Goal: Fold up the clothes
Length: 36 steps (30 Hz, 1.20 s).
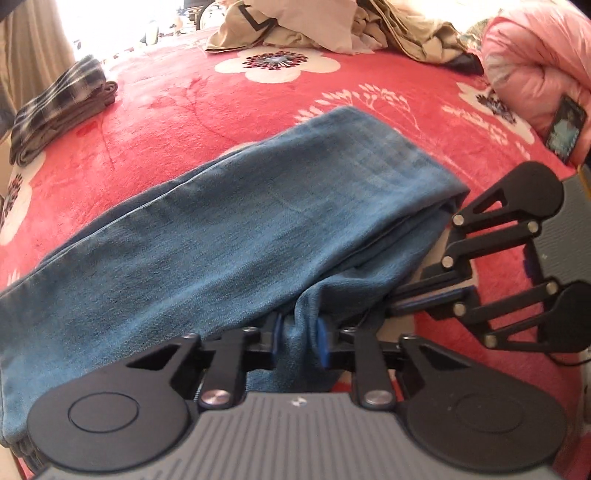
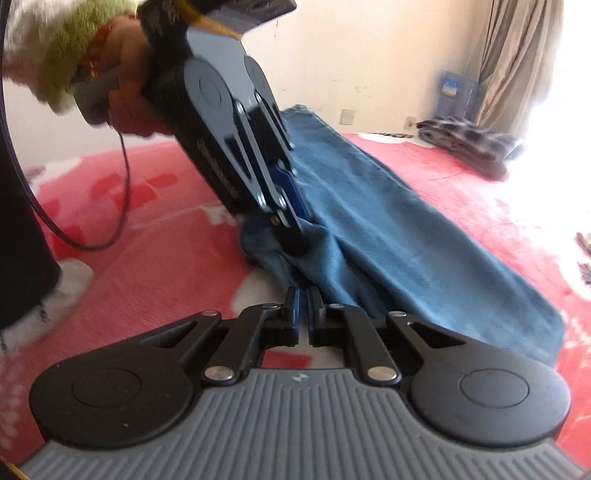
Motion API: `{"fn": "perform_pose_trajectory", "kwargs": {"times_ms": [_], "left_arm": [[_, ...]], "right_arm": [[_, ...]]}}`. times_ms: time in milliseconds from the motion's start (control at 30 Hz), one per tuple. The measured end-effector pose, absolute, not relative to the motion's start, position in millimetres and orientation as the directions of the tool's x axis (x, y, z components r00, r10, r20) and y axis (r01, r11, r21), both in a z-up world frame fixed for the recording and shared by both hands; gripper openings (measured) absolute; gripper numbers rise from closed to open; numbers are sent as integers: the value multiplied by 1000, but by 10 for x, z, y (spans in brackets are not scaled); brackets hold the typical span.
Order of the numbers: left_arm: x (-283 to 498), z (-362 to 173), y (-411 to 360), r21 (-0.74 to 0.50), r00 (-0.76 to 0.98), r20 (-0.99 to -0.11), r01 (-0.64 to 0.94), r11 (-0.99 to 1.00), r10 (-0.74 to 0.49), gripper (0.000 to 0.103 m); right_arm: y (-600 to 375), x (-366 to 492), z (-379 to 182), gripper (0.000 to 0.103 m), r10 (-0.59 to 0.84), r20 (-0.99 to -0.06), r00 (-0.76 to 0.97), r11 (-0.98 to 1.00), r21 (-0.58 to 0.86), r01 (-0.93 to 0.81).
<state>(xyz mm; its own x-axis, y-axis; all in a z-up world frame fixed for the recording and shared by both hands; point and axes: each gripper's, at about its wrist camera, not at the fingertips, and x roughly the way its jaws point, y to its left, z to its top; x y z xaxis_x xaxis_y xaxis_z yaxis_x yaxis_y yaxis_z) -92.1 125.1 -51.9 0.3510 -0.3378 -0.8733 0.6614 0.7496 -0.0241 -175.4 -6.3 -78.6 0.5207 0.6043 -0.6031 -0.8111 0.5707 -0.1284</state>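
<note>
Blue denim jeans (image 1: 229,236) are laid folded lengthwise on the red floral bed (image 1: 177,107), running from the lower left to the centre right of the left wrist view. A bunched fold of the denim is clamped between the pads of the left claw (image 1: 300,341), bottom centre of that frame. The right claw (image 2: 303,314) is seen nearly closed at the bottom centre of its own view, tips at the near edge of the jeans; whether cloth is pinched there cannot be told. In the right wrist view the left claw is held by a hand (image 2: 129,99) in a fluffy green sleeve (image 2: 70,48), upper left. A folded plaid garment (image 1: 59,107) is placed at the far left. A pile of beige clothes (image 1: 332,26) is seen at the top, a pink quilt (image 1: 539,62) at the upper right.
</note>
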Motion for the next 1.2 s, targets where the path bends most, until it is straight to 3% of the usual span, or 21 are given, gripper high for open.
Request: {"fn": "perform_pose_trajectory", "kwargs": {"times_ms": [167,300,367,433,500,667,700,933,1133,1200], "left_arm": [[-924,-520,1191,-2,347,-881,677,736,-321,19],[-998,-563,1077,77,362,-889,722,688,-281,26],[-1027,-590,1041,107,381,-885,727,679,-269,25],[-1071,-605,1003,151,414,-874,729,668,-254,16],[-1172,-594,935,249,482,-847,732,634,-224,11],[-1644,-552,736,641,740,-658,646,416,-136,8],[-1690,-607,721,672,753,-646,638,376,-124,7],[-1731,-991,731,697,744,-665,653,296,-73,12],[-1692,-901,800,668,737,-668,654,355,-102,17],[-1707,-918,792,677,745,-657,649,346,-112,17]], "right_arm": [[-38,-1734,-816,8,586,-603,541,563,-177,-807],[73,-1746,-862,30,577,-622,530,537,-200,-820],[107,-1730,-895,30,556,-633,539,543,-214,-812],[133,-1702,-904,26,546,-638,543,557,-208,-804],[150,-1686,-885,4,536,-639,551,574,-203,-793],[95,-1844,-786,1,555,-570,606,562,-280,-778],[78,-1867,-773,1,562,-562,606,557,-284,-780],[13,-1784,-821,5,592,-615,520,514,-208,-832],[-337,-1428,-453,6,703,-579,413,550,74,-832],[-325,-1345,-447,6,695,-582,422,558,66,-827]]}}
